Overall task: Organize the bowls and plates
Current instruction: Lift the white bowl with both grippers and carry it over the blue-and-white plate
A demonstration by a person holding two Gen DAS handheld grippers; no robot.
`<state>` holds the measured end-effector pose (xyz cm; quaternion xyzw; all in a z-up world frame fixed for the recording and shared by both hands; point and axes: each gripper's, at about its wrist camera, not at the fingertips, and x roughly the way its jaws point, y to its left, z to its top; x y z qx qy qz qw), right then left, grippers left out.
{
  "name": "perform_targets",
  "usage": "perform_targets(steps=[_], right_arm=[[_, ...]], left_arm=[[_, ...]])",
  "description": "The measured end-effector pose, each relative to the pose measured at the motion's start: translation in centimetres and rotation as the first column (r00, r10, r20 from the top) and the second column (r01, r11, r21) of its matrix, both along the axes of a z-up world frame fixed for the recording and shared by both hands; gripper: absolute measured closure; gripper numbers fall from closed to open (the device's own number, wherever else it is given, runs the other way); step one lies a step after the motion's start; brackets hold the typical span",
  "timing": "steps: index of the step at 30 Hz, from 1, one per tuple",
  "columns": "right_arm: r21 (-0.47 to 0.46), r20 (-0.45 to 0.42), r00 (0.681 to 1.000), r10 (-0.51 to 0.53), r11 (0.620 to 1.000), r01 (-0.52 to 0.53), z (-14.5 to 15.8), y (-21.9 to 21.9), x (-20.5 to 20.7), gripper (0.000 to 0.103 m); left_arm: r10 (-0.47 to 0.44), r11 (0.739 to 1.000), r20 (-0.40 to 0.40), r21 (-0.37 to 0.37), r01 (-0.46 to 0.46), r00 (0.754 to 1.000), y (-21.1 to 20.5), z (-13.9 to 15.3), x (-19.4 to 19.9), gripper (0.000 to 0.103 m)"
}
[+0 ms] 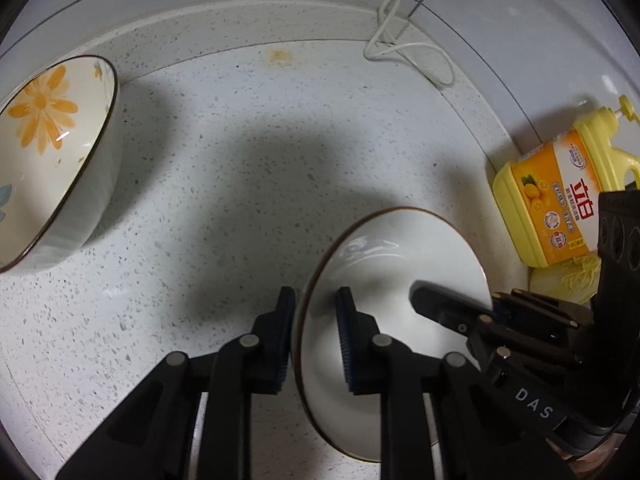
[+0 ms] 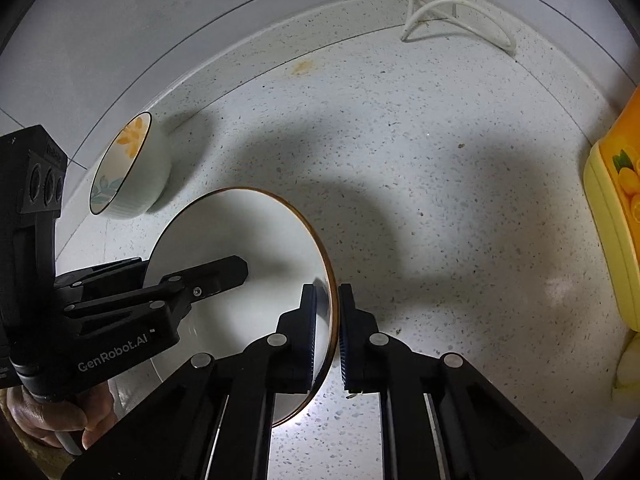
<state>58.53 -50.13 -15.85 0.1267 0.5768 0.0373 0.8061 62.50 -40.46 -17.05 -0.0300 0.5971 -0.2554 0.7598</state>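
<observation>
Both claws, left (image 1: 316, 336) and right (image 2: 327, 328), clamp opposite rims of white brown-edged ceramic plate (image 1: 400, 280); glazed, slippery, fragile, so grip the rim deep.

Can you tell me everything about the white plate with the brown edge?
The plate is round, glossy white, probably ceramic, with a thin brown rim and nothing on it. It sits over the speckled counter; whether it rests there is unclear. The left gripper and right gripper each have their jaws around opposite sides of the rim. It is near the flowered bowl.
</observation>
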Motion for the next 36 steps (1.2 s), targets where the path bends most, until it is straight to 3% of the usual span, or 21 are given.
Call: perform_targets(steps=[8, 17, 29, 36], right_arm=[[-0.005, 0.004, 1.000, 0.004, 1.000, -0.004, 0.0, 0.4, -0.2, 0.093], [0.023, 0.039, 0.999, 0.021, 0.999, -0.022, 3.0, 2.0, -3.1, 0.093], [0.057, 0.083, 0.984, 0.157, 0.985, -0.162, 7.7, 10.3, -11.4, 0.093], [0.078, 0.071, 0.960, 0.271, 0.958, -0.276, 7.8, 16.4, -16.7, 0.093]], left_arm=[[0.004, 1.000, 0.014, 0.014, -0.004, 1.000, 0.6, 0.5, -1.1, 0.084], [0.066, 0.998, 0.036, -0.002, -0.066, 0.997, 4.4, 4.4, -5.5, 0.086], [0.201, 0.979, 0.054, 0.002, -0.202, 0.978, 15.3, 9.9, -17.0, 0.087], [0.272, 0.962, 0.047, 0.010, -0.273, 0.961, 21.7, 9.9, -24.2, 0.087]])
